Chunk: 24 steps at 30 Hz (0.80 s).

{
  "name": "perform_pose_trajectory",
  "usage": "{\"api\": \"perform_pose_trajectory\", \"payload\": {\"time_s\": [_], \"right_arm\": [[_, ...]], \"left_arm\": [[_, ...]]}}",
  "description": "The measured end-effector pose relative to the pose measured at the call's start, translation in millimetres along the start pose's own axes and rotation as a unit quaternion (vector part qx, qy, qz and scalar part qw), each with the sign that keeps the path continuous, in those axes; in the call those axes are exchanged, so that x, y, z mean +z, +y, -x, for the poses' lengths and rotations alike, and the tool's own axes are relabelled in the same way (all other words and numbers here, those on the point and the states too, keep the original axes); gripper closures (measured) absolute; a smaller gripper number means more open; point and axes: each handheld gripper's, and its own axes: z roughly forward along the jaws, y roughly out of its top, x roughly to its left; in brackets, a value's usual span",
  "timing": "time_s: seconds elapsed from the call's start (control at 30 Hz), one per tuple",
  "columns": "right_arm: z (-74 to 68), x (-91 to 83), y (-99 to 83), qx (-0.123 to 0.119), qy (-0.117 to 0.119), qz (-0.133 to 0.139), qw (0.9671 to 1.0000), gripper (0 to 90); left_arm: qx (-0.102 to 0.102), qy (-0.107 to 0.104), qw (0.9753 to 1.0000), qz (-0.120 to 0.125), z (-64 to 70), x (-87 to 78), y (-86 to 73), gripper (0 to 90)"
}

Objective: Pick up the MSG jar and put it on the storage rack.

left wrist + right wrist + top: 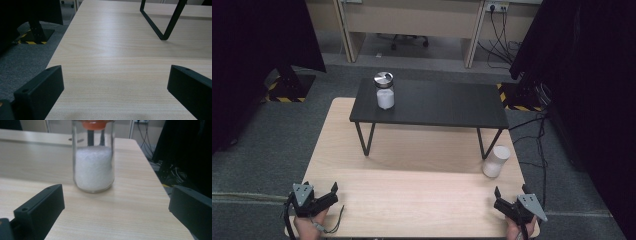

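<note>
While both claws [319, 196] [511, 196] gape empty near the table's [412, 200] front edge, bare wood lies between.

Black shelf [432, 102], pale wooden table [412, 200]

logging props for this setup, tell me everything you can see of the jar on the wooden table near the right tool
The jar is clear glass with straight walls, upright, more than half full of white grains, with something orange at its mouth. In the high view it stands on the light wooden table beside the black shelf's right leg. Nothing grips it; the right tool sits apart, jaws open toward it.
</note>
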Motion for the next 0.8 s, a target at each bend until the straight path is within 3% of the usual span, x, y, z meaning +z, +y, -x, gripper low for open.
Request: {"api": "perform_pose_trajectory", "payload": {"time_s": [0.17, 0.37, 0.8], "right_arm": [[-0.4, 2.3, 4.2, -0.009, 0.005, -0.01, 0.9999, 0.2], [5.2, 2.3, 5.5, 0.021, 0.01, -0.002, 0.9997, 0.2], [6.8, 11.1, 23.0, 0.011, 0.044, 0.016, 0.9988, 0.2]], "left_arm": [[0.002, 0.001, 1.0, 0.002, 1.0, -0.4, -0.9, 0.0], [0.014, 0.0, 0.9999, 0.008, 2.8, -1.3, -3.0, 0.0], [0.019, 0.005, 0.9998, 0.008, 5.7, -1.4, -3.2, 0.0]]}}
